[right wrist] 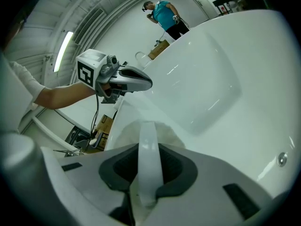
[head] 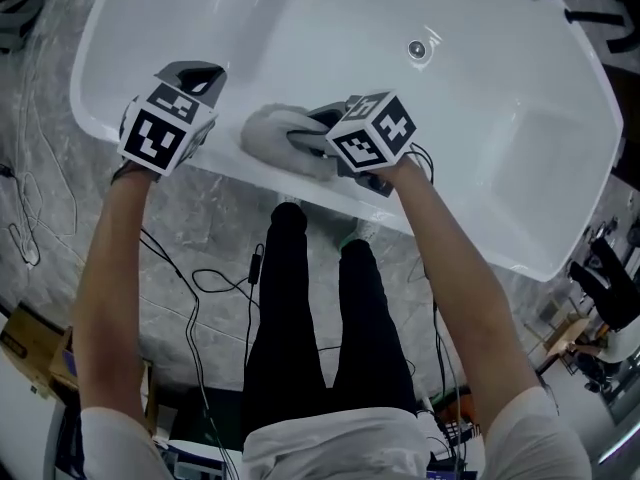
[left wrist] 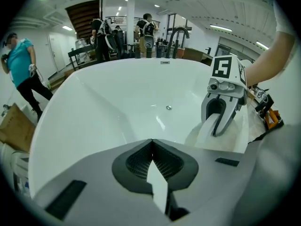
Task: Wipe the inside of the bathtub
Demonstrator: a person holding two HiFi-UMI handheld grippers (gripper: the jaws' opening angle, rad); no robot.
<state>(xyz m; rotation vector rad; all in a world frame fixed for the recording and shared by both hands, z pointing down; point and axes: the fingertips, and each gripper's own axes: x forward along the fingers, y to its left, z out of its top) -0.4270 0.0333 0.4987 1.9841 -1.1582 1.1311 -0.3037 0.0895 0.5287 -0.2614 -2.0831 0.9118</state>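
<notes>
Noting the near rim first: we see the right gripper (head: 303, 136) clamped on a white cloth (head: 268, 133), pressed against the near inner wall of the bathtub (head: 470, 128). The left gripper (head: 200, 76) sits just beside it, jaws closed on nothing. The drain (head: 419, 49) lies farther in, well apart.
</notes>
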